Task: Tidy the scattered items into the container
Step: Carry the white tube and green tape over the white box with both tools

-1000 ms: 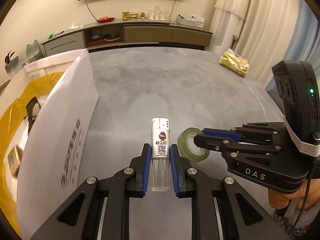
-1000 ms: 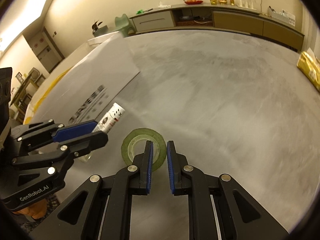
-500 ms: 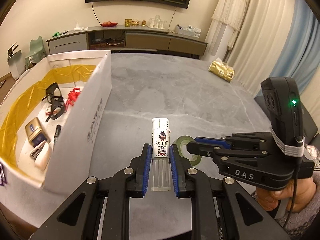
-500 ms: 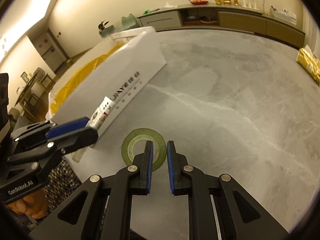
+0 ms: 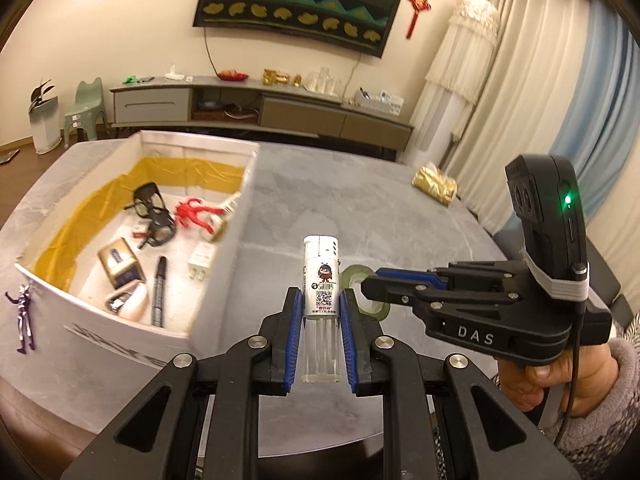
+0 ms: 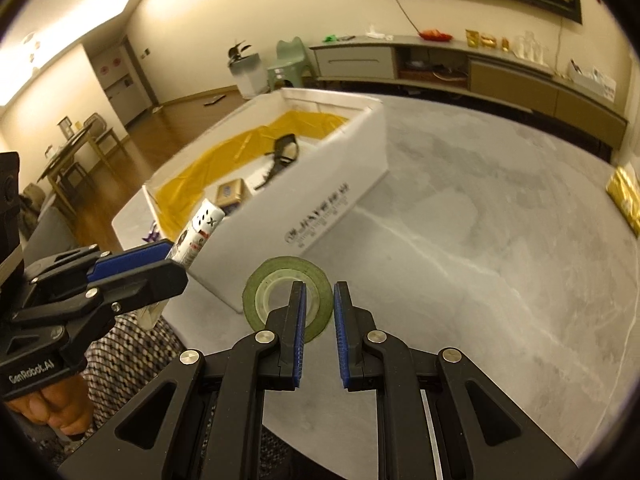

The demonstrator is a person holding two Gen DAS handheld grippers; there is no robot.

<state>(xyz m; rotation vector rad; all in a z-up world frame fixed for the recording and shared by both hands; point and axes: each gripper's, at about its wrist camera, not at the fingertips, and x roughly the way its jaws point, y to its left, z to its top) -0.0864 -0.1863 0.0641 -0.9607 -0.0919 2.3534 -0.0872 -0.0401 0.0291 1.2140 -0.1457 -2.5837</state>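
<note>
The white box [image 5: 224,248] stands at the left on the grey table [image 5: 320,200]. The left gripper [image 5: 320,332] clamps the lighter [image 5: 322,280]; carry it above the rim before releasing. Right gripper [image 6: 319,320] pinches the tape roll [image 6: 276,284], which should follow.

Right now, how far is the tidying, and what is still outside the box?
Mostly done. The white box already holds glasses, a red figure, a marker and a gold case. In hand: the left gripper holds a lighter, and the right gripper grips a green tape roll, both lifted. Left outside: a purple figure and a gold packet on the table.
</note>
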